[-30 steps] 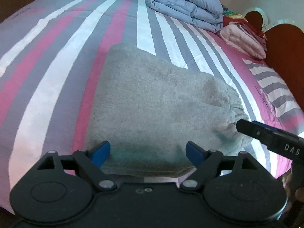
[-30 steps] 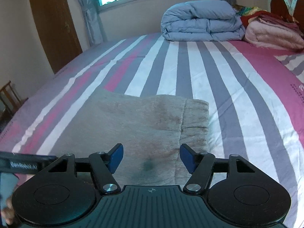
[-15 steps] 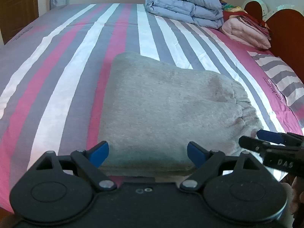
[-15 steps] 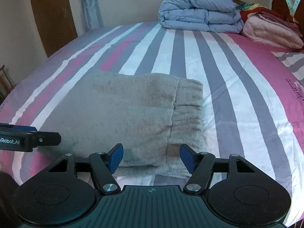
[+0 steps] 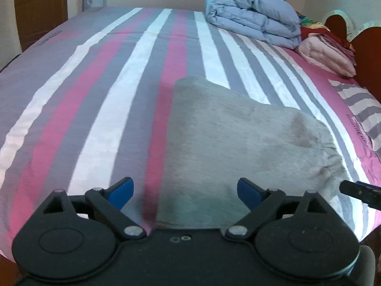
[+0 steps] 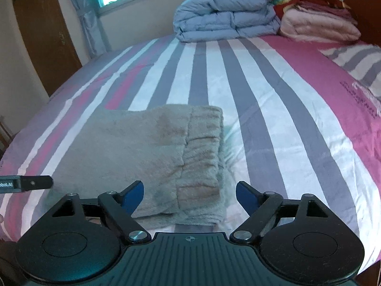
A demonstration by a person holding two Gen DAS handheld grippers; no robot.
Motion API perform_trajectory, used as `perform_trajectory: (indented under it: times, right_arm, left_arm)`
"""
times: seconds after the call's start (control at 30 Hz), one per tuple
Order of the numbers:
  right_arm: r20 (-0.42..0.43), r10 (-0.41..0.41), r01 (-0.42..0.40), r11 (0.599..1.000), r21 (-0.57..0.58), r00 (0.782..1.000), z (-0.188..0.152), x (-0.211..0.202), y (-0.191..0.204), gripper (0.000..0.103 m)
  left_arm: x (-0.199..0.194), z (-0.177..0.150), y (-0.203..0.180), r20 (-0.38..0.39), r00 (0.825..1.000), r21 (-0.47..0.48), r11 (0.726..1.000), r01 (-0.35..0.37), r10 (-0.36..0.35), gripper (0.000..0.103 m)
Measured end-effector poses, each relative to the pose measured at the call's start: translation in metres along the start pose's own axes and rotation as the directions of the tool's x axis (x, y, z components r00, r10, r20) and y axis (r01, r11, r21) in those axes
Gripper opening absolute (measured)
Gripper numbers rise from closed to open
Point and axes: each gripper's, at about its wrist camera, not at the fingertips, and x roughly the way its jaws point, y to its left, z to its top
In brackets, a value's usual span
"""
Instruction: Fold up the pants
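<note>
The grey fleece pants lie folded into a compact bundle on the striped bed, near its front edge. They also show in the right wrist view, with the ribbed elastic waistband on the right side. My left gripper is open and empty, hovering just short of the bundle's near left edge. My right gripper is open and empty, just short of the waistband end. Each gripper's tip shows in the other's view: the right one and the left one.
The bed sheet has pink, grey and white stripes. A folded blue duvet and a pink folded blanket stack sit at the far end by the wooden headboard. A striped pillow lies right. A wooden door stands left.
Both grippers have pulled back and up from the folded pants, staying open. The left view has shifted left, so the bundle now sits more to the right. The pants have not moved.
</note>
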Motion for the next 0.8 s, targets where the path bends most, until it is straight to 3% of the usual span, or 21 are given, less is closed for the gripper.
perform_trajectory:
  times: [0.23, 0.47, 0.8]
  right_arm:
    - [-0.087, 0.084, -0.066, 0.979, 0.195, 0.993, 0.007, 0.025, -0.033, 0.084]
    - [-0.146, 0.219, -0.143, 0.901, 0.409, 0.965, 0.015, 0.064, -0.067, 0.084]
    - [-0.151, 0.331, -0.228, 0.854, 0.468, 0.931, 0.019, 0.090, -0.084, 0.084]
  left_arm:
    - [0.023, 0.014, 0.009, -0.035, 0.999, 0.009, 1.000, 0.002, -0.002, 0.087]
    - [0.060, 0.028, 0.016, -0.098, 0.990, -0.024, 0.995, 0.100, -0.102, 0.082]
    - [0.096, 0.025, 0.034, -0.145, 0.960, -0.133, 0.966, 0.221, -0.239, 0.077]
